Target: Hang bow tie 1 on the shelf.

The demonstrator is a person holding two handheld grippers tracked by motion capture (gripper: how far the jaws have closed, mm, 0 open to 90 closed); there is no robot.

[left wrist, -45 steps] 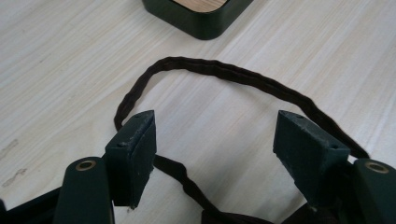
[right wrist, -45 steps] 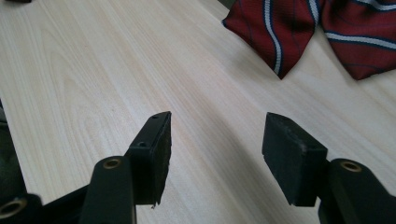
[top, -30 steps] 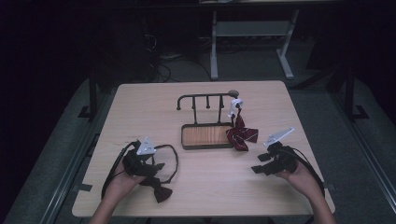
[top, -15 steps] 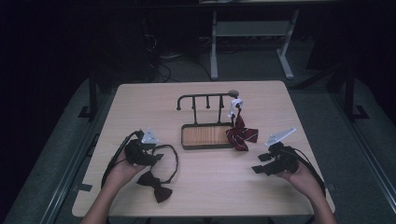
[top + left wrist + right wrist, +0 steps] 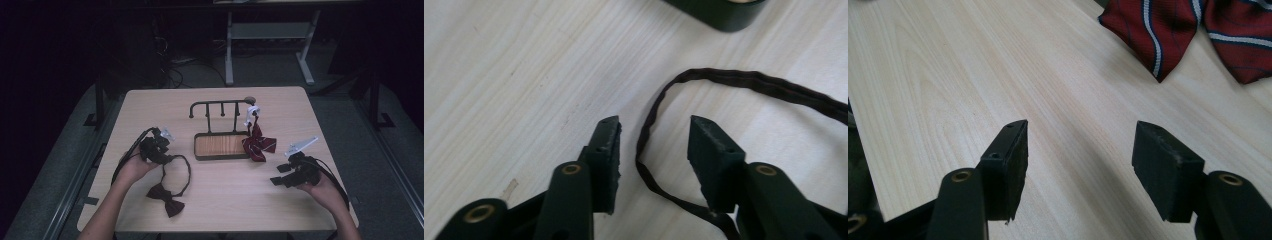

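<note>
Dark bow tie near the table's front-left edge, its strap loop between the left gripper's parted jaws.

The dark bow tie lies flat near the front edge of the table, left of centre; its thin strap curls back toward the left gripper, whose jaws stand apart with the strap running between them, clamped on nothing. The left hand reaches in from the front-left. The right gripper rests near the right edge, jaws apart over bare wood. Just beyond it a red striped bow tie lies beside a dark rack mid-table.
</note>
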